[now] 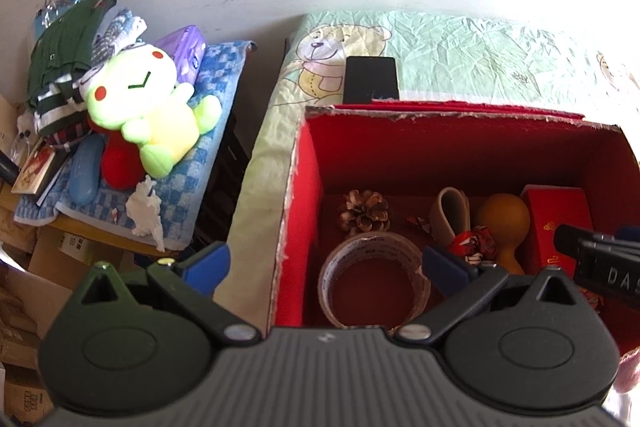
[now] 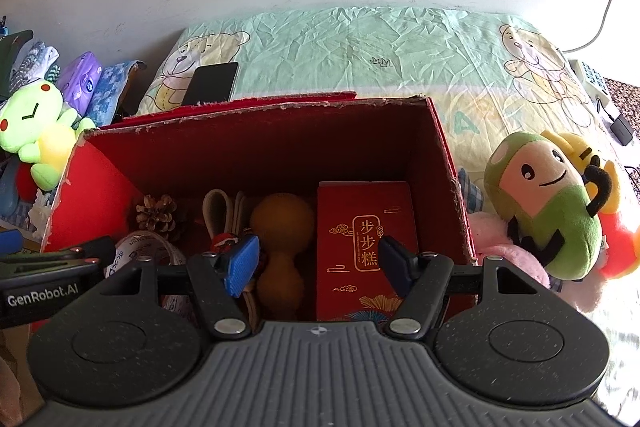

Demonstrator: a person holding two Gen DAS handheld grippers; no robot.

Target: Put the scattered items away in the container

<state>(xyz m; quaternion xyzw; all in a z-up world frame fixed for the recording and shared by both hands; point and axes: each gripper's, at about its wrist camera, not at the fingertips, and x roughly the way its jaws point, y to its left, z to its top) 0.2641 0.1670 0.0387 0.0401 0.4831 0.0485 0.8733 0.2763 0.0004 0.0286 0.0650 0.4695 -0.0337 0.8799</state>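
A red cardboard box (image 1: 312, 163) (image 2: 444, 155) stands open on the bed. Inside lie a pine cone (image 1: 365, 211) (image 2: 157, 213), a roll of tape (image 1: 372, 279), a tan strap (image 1: 450, 213), an orange gourd (image 1: 505, 223) (image 2: 282, 227) and a red gift packet (image 2: 364, 239). My left gripper (image 1: 326, 263) hovers open over the box's left wall, empty. My right gripper (image 2: 318, 261) hangs open above the gourd and packet, holding nothing. A black phone (image 1: 372, 79) (image 2: 212, 83) lies on the sheet behind the box.
A green plush frog (image 1: 148, 107) lies on a blue checked towel (image 1: 216, 107) over a side stand at the left, with folded clothes and a crumpled tissue (image 1: 146, 213). Right of the box sit a green plush doll (image 2: 548, 207) and a pink plush (image 2: 504, 251). A white wall backs the bed.
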